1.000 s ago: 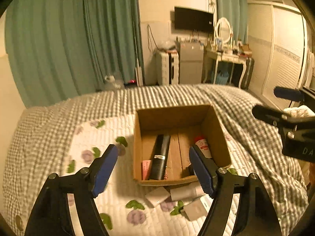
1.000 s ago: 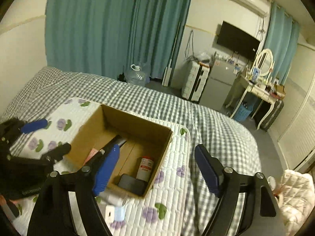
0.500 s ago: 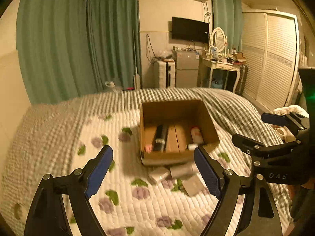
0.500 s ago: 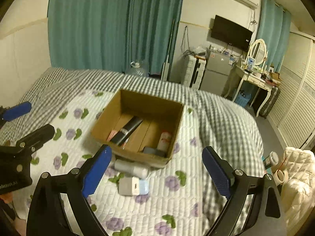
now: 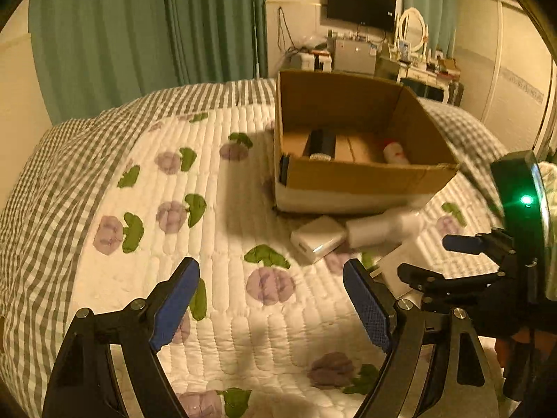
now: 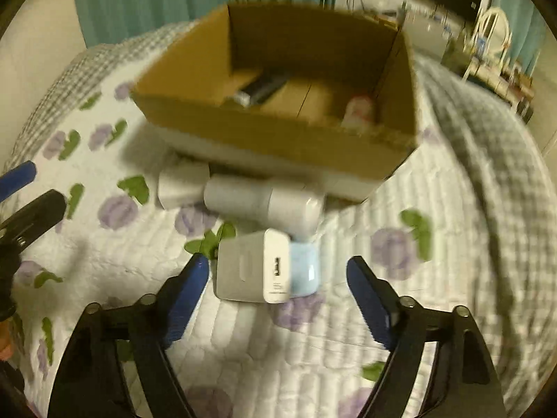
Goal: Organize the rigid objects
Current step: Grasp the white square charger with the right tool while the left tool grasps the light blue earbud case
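An open cardboard box stands on the bed and holds a black item and a red-capped white bottle. In front of it lie a white square adapter, a white tube, and a white charger block with a pale blue part. My right gripper is open, low over the charger block, not touching it. My left gripper is open and empty over the quilt, left of these items. The right gripper also shows in the left wrist view.
The bed has a white flowered quilt over a grey checked cover. Green curtains, a wall TV, a dresser with mirror and wardrobe doors stand beyond the bed.
Both grippers have dropped and moved closer to the bed. The right one now hangs just over the charger block; the box looks larger in both views.
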### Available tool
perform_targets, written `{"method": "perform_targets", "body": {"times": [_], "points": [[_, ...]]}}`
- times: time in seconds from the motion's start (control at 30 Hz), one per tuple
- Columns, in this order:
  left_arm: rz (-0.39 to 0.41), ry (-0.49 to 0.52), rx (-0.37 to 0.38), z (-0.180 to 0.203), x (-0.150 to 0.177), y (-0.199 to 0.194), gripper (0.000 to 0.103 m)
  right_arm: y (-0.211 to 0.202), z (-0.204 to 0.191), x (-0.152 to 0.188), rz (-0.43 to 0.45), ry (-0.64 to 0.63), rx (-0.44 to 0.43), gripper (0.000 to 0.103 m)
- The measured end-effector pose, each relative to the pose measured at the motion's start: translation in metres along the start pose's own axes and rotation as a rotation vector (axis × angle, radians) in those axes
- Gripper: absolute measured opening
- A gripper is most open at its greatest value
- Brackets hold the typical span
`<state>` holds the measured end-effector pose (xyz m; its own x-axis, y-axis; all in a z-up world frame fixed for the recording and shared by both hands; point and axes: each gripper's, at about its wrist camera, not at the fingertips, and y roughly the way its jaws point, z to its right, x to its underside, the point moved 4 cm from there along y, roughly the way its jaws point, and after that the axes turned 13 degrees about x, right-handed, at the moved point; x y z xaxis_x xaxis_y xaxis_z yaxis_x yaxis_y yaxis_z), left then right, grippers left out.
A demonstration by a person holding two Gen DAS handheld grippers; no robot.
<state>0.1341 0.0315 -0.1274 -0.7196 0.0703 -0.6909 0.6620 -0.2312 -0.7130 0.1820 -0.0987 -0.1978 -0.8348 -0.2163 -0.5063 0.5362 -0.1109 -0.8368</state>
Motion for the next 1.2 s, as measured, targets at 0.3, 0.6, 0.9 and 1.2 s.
{"method": "perform_targets", "body": {"times": [0.3, 0.6, 0.9, 1.2], "points": [[-0.042, -0.004, -0.022, 0.000, 0.007, 0.008, 0.087, 0.015, -0.029, 0.010, 0.012, -0.076, 0.062, 0.056], [-0.073, -0.013, -0.024, 0.024, -0.004, 0.007, 0.087, -0.037, 0.017, -0.011, 0.120, -0.064, 0.086, 0.056], [-0.122, -0.088, 0.004, 0.080, -0.018, 0.035, 0.087, -0.047, 0.099, -0.033, 0.049, -0.137, 0.056, 0.056], [-0.224, -0.140, 0.051, 0.115, -0.005, 0.097, 0.085, -0.004, 0.123, -0.021, 0.035, -0.186, 0.002, 0.056]]}}
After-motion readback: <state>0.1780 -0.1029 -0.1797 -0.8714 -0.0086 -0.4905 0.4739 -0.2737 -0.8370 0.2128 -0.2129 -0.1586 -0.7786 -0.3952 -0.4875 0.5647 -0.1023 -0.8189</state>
